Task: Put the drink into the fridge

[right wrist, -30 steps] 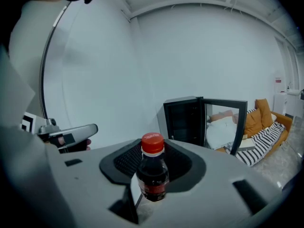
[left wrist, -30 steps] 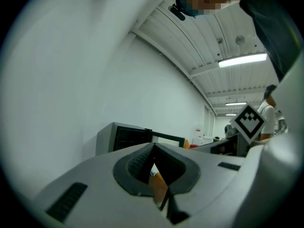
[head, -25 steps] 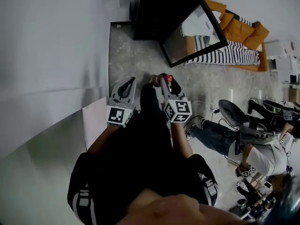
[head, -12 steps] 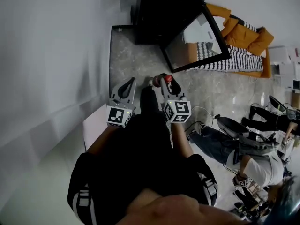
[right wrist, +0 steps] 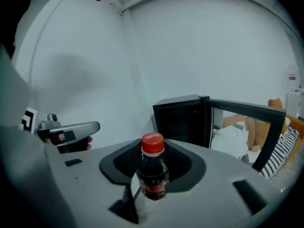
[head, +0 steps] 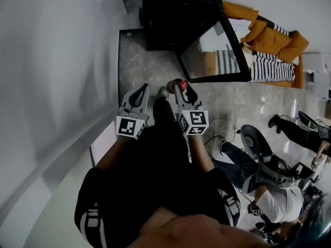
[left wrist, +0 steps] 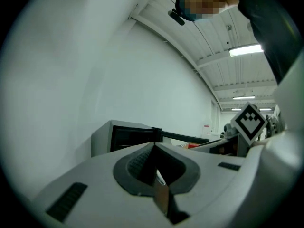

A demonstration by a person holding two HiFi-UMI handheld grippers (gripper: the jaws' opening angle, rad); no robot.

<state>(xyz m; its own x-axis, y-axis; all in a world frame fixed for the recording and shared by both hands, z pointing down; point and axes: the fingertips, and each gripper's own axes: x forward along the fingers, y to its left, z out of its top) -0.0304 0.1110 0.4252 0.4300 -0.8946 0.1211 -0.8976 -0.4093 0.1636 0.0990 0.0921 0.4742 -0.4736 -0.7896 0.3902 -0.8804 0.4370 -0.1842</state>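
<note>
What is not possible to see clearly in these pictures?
Inside the fridge: too dark in every view.
Label of the bottle: right gripper view, too blurred to read.
Body of the bottle: head view, hidden by the right gripper; only its red cap shows.

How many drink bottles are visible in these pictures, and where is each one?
1. The bottle, with a red cap, is held upright between the jaws of the right gripper. The open fridge is dark inside, so more bottles may be hidden there.
</note>
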